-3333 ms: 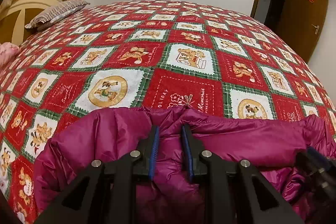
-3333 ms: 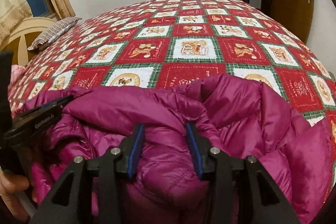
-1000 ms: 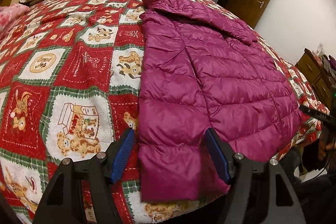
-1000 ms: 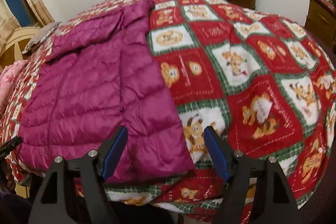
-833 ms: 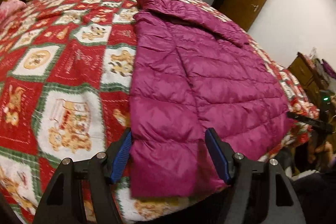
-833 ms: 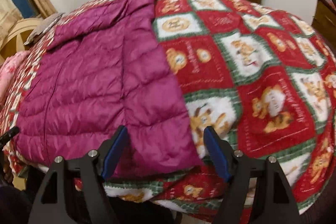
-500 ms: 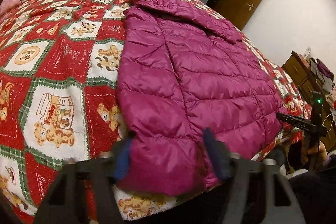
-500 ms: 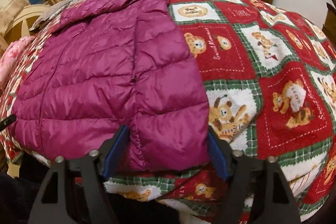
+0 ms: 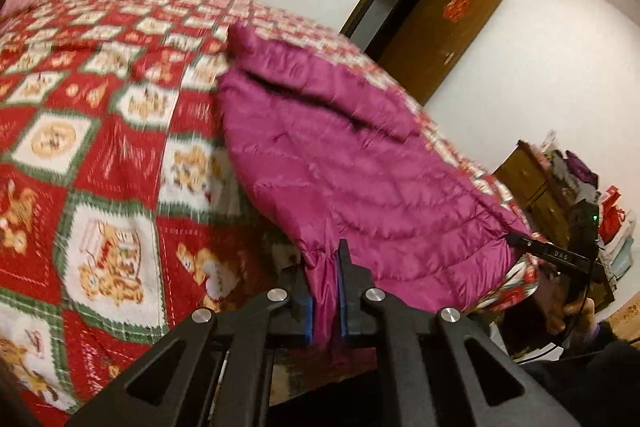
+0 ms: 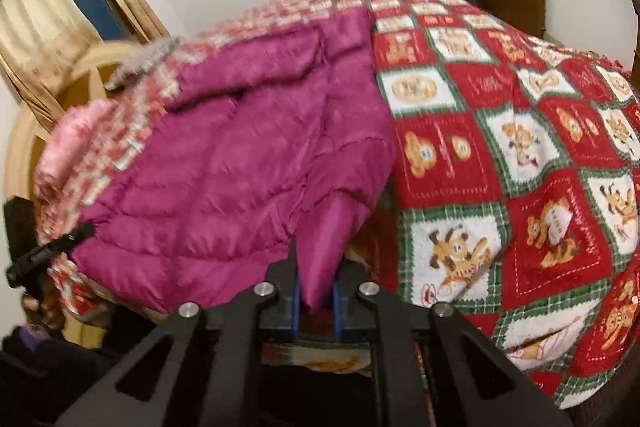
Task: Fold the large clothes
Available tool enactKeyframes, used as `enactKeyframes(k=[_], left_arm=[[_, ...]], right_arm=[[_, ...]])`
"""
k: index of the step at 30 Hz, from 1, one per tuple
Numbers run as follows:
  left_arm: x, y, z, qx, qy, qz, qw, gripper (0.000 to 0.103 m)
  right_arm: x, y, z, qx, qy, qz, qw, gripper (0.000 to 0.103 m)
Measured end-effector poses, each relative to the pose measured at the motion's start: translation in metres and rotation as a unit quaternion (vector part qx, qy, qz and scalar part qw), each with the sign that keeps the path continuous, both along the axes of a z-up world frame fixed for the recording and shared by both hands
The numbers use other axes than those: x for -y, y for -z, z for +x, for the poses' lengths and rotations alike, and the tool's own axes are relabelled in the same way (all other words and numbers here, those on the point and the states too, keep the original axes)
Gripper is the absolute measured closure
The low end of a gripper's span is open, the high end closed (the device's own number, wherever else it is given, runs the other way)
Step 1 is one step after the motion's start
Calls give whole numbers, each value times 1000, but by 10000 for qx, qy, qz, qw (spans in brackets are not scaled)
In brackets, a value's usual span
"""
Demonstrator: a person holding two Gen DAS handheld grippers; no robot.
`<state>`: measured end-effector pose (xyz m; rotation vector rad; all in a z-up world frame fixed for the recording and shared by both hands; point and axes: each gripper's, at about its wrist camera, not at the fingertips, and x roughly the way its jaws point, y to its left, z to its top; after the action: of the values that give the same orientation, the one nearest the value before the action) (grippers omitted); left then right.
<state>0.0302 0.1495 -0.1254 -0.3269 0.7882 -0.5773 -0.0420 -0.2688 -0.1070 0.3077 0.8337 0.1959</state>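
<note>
On the bed [image 9: 100,155] the coat [image 9: 352,167] lies flat and not folded yet, its near corners pinched tight in the closing left tool [image 9: 325,269] and right tool [image 10: 316,277], ready for the first fold.

2 close wrist views, sharing jacket [image 9: 360,167]
</note>
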Motion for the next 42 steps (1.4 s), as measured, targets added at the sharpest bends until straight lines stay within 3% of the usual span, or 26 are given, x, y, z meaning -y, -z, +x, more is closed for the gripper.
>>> enactKeyframes(k=[8,14,17,19,23,25,28,31,33,36,37,38,40,42], left_arm=[[-19,-40,-37,685,192,-361,9968,96],[-27,-76,-70,1317,460,-705,9877,98],[-24,-79,-65,1316,381,-312,9901,98],[-24,-71,-54,1056,280,-73,9940,98],[-29,-35,-37,32,121,225,9997,98],[-29,-15,-34,-431,64,341,9985,97],[-29,23,-33,-1430,135,310,9891,96],[-16,37,-47,-1572,257,913,9830,95],[-10,44,-53,-1638,347,1009,9807,94],[-10,53,-59,-1865,320,779,9788,80],[-11,56,-60,-1928,282,703,9783,68],[-11,58,-60,-1988,272,661,9774,48],[-8,59,-61,-2069,308,572,9762,23],[-5,59,-61,-2065,336,523,9765,22]], right_arm=[[-14,-38,-28,440,-138,2,9989,90],[-9,-67,-57,723,-112,-102,9973,90],[-8,-79,-63,830,-76,-155,9964,90],[-6,-79,-60,827,-35,-168,9964,90],[-9,-70,-50,756,-76,-159,9970,90],[-12,-67,-49,717,-101,-214,9971,90],[-11,-64,-46,648,-137,-167,9977,90],[-9,-63,-45,609,-136,-132,9980,90],[-7,-62,-45,594,-127,-100,9981,90],[-8,-60,-44,577,-112,-62,9983,90],[-8,-59,-44,569,-118,-54,9983,90],[-7,-59,-44,567,-123,-58,9983,89],[-7,-58,-43,549,-131,-67,9984,90],[-7,-58,-43,542,-131,-62,9984,89]])
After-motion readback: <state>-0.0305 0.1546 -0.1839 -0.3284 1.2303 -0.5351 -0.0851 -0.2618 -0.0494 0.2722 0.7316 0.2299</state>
